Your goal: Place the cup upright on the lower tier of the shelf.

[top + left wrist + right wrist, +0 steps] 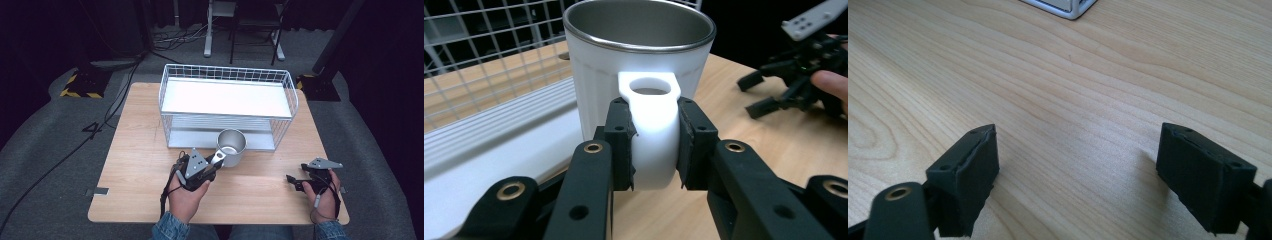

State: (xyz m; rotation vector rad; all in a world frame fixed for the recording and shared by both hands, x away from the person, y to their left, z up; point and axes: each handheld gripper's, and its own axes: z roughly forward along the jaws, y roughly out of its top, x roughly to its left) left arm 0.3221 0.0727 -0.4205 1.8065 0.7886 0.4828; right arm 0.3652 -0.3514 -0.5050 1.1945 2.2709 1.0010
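A steel mug stands upright on the wooden table, just in front of the wire rack. In the left gripper view the mug has a white body, a metal rim and a white handle. My left gripper is shut on that handle, one pad on each side. From above, the left gripper sits at the mug's near left. My right gripper rests low over the table at the near right, and in its own view the right gripper is open over bare wood.
The two-tier wire rack has a white upper shelf and a lower shelf right behind the mug. A rack corner shows ahead of the right gripper. Cables run over the grey floor to the left.
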